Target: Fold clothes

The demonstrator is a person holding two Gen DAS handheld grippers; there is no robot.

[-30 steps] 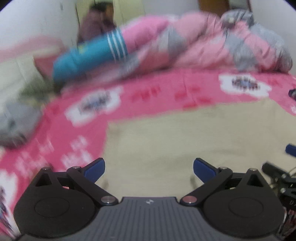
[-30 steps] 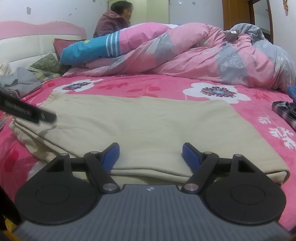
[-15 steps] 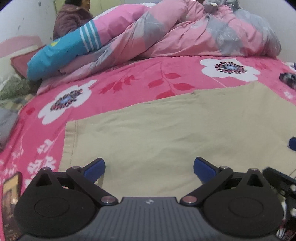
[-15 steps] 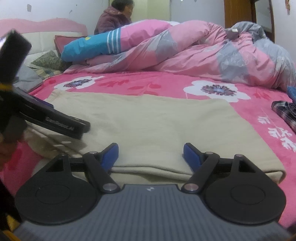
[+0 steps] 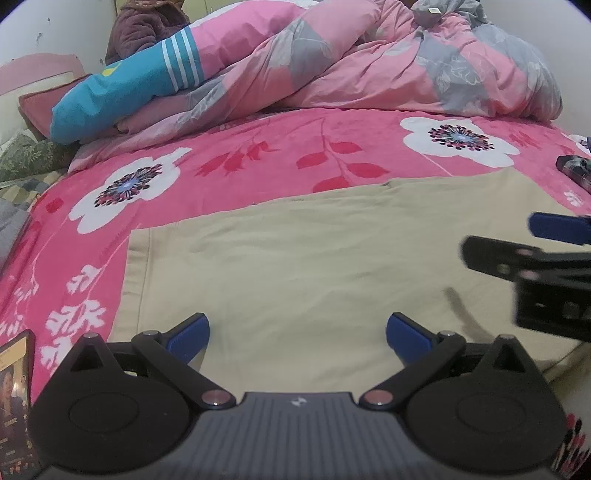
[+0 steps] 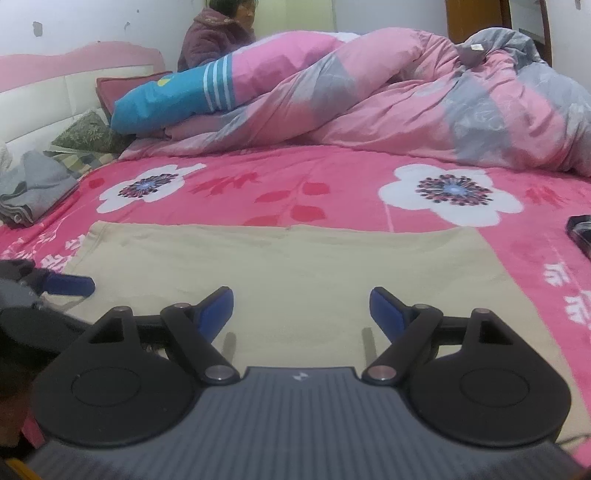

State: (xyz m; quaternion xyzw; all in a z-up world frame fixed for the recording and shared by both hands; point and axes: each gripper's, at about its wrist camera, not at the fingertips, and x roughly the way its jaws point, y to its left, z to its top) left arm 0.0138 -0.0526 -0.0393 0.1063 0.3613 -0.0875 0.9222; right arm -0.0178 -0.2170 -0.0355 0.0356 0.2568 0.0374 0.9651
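Cloth of beige colour (image 5: 314,258) lies flat on the pink flowered bedspread (image 5: 258,158), on the near part of the bed, and it looks already folded at least once, because in the right wrist view a doubled layer shows along its near edge. I judge that the step in hand is the start of a further fold: both tools hover low over the near side of the cloth and have not taken it yet.

The left gripper (image 5: 297,328) has its jaws wide apart, with nothing between the blue pads (image 5: 188,332); they are just above the cloth, and I cannot tell if they touch it. The right gripper (image 6: 301,306) is also spread wide and holds nothing. It is seen from the side at the right edge of the left view, near the right end of the cloth.

The next move, I think, calls for each claw to go down onto the near edge, close on all layers together, then lift and carry the edge toward the far side evenly.

A phone (image 5: 14,406) lies at the near left, a dark plaid item (image 6: 581,236) at the right, and a heaped pink quilt (image 6: 369,92) far behind, with a person (image 6: 218,33) beyond it.
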